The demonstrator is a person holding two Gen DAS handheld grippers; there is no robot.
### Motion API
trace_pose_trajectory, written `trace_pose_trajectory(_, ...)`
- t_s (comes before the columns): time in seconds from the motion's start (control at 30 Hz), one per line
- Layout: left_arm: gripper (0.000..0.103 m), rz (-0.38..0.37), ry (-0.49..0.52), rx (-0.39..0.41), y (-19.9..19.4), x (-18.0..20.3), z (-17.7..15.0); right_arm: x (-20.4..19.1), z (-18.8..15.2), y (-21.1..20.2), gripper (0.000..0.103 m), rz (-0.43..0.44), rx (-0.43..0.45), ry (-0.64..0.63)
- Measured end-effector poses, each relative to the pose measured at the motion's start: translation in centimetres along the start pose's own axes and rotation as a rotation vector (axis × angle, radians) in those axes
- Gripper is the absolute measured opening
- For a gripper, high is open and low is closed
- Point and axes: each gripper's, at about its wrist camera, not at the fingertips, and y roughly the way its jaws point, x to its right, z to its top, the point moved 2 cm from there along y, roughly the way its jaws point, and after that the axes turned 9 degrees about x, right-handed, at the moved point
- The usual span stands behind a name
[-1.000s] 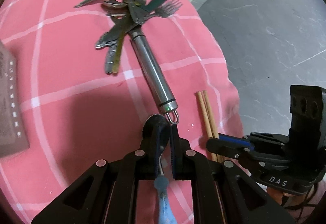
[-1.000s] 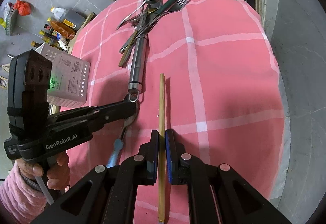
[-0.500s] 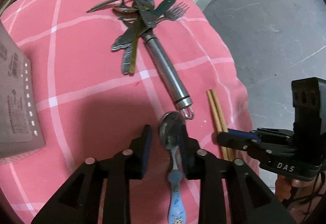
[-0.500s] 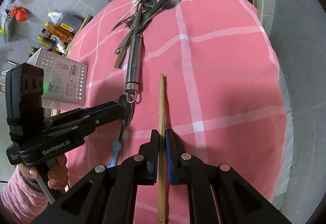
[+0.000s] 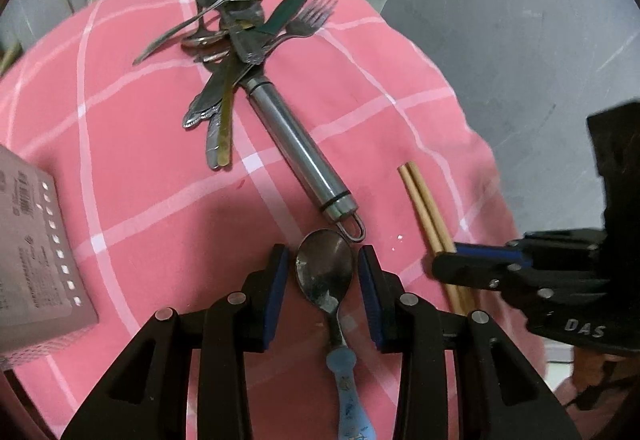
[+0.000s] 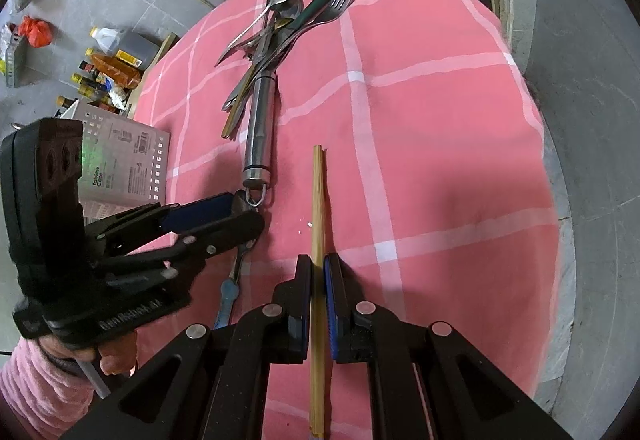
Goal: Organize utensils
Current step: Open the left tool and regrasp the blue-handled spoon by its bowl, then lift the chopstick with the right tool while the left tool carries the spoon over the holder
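The left gripper (image 5: pixel 323 272) has just been opening, and the blue-handled spoon (image 5: pixel 326 276) lies on the pink tablecloth (image 5: pixel 140 160) between its parted pads, untouched. The right gripper (image 6: pixel 317 288) is clamped narrowly on the wooden chopsticks (image 6: pixel 318 200), just beside the steel-handled tool (image 6: pixel 260 128).

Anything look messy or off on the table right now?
Yes: the utensil pile at the cloth's far end is a crisscrossed tangle of spoons, fork and knife overlapping the steel handle. The blue-handled spoon lies loose between the left gripper's open pads.
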Motion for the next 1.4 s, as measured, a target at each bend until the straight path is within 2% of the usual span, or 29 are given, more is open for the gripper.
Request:
trace_pose_trajectory(0.13,0.029,0.082,0.074,0.018,0.2,1.2,-0.4,0.3,-0.2,-0.3,0.007,-0.002,0.004,0.009)
trace_pose_trajectory(0.2,0.026,0.098,0.074,0.028,0.2,1.2,-0.6,0.4,-0.3,-0.4,0.007,-0.002,0.007,0.013)
trace_pose_trajectory(0.37,0.026,0.04,-0.04,0.035,-0.5,0.0,-0.9,0.3,-0.4,-0.7,0.007,-0.001,0.013,0.011)
trace_pose_trajectory(0.7,0.026,-0.019,-0.1,0.138,-4.4,0.2,-2.2,-0.6,-0.6,-0.9,0.007,0.011,0.029,-0.025)
trace_pose_trajectory(0.93,0.026,0.0,-0.179,0.212,-7.1,-0.6,-3.0,-1.0,-0.7,-1.2,0.007,0.016,0.041,-0.037)
trace_pose_trajectory(1.1,0.026,0.033,-0.194,0.296,-10.2,-0.7,-2.4,-2.5,-0.2,-2.3,0.007,0.031,0.095,-0.086)
trace_pose_trajectory(1.27,0.026,0.076,-0.197,0.409,-13.7,-1.2,-1.2,-5.3,1.0,-4.0,0.007,0.053,0.198,-0.172)
trace_pose_trajectory(1.4,0.026,0.092,-0.197,0.447,-15.1,-1.7,-0.7,-7.1,1.9,-4.6,0.007,0.079,0.238,-0.208)
